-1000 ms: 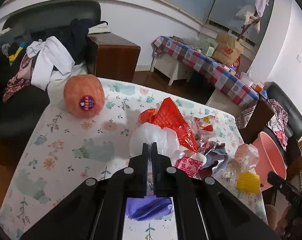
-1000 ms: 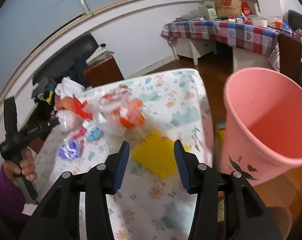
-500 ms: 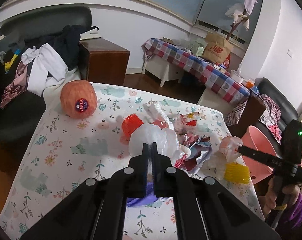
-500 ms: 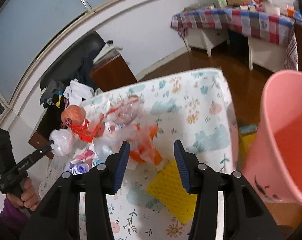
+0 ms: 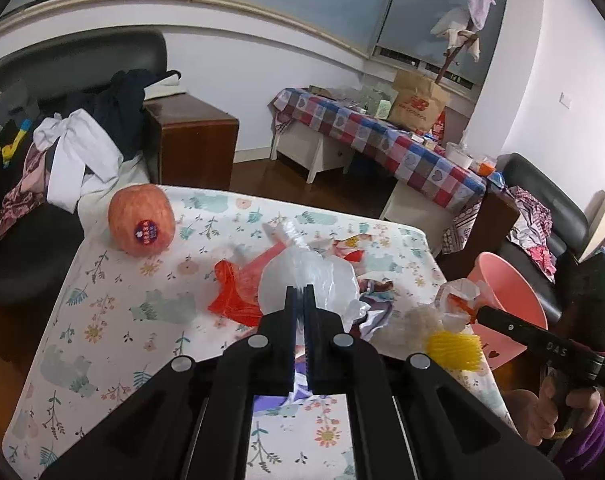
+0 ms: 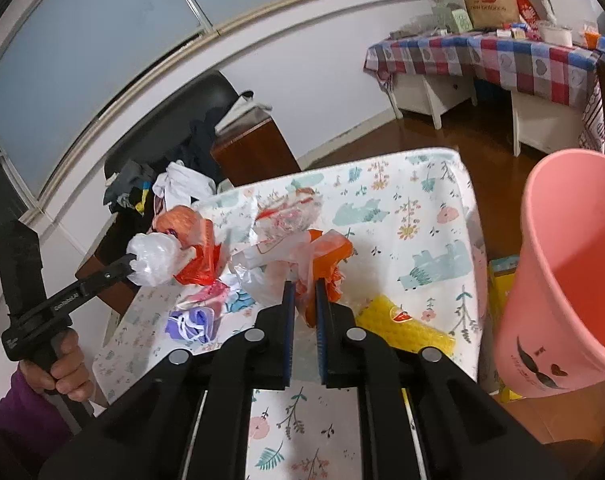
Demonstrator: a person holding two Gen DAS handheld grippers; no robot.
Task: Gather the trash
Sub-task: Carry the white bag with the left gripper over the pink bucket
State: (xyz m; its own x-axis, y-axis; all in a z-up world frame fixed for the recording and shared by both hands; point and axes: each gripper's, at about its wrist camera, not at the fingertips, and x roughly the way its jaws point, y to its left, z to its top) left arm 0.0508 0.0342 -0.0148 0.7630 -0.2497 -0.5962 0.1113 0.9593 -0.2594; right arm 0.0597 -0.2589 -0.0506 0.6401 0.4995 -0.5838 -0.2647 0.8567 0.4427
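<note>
White crinkled plastic bag (image 5: 308, 276) sat pinched in the left gripper (image 5: 299, 292), jaws closed on it above the floral tablecloth (image 5: 114, 320). From the right wrist, the right gripper (image 6: 302, 294) had clamped an orange-and-clear plastic wrapper (image 6: 322, 254), beside a yellow ribbed sponge (image 6: 406, 326); the pink plastic bin (image 6: 562, 280) stood right of the table.

Both grippers (image 5: 299, 289) (image 6: 302, 286) clamped, each gripping trash
</note>
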